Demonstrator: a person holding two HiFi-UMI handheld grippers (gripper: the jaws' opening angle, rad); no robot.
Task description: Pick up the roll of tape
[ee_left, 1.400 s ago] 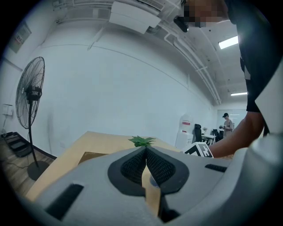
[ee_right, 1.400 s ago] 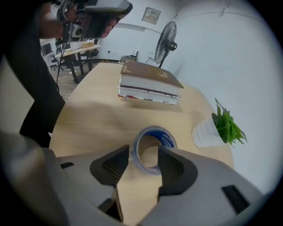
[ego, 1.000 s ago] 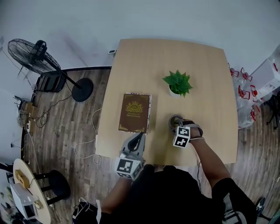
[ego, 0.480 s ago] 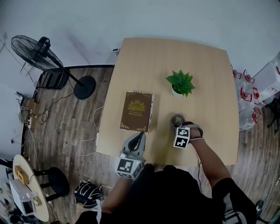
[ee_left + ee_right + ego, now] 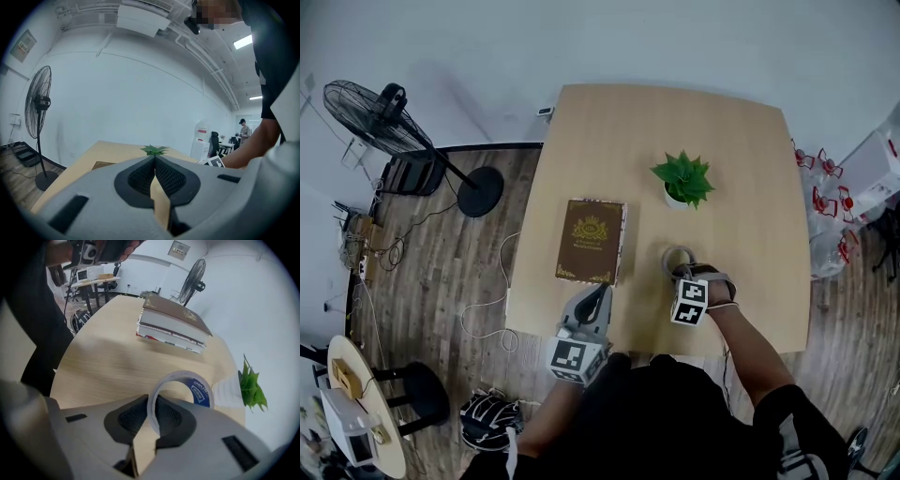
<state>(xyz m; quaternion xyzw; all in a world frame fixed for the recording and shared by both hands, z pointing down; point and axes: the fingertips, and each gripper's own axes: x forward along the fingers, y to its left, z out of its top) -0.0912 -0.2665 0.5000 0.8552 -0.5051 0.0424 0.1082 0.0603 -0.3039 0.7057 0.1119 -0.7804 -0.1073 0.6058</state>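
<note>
The roll of tape [image 5: 677, 254], clear with a blue-printed core [image 5: 202, 393], stands tilted on the wooden table [image 5: 741, 141] in front of the plant. My right gripper [image 5: 681, 271] points steeply down at it. Its jaws are closing, with the near wall of the roll [image 5: 151, 404] between the two dark pads, and both pads touch it [image 5: 152, 416]. My left gripper [image 5: 602, 289] rests level at the table's near edge beside the book. Its jaws are shut, tips meeting with nothing between them [image 5: 154, 161].
A brown book [image 5: 591, 242] lies left of the tape on another volume [image 5: 173, 326]. A small potted plant [image 5: 682, 178] stands just beyond the roll [image 5: 251, 385]. A standing fan [image 5: 370, 117] and cables are on the floor to the left.
The right gripper's jaws have closed in onto the wall of the tape roll, and the hand has shifted slightly toward me. The left gripper has stayed where it was.
</note>
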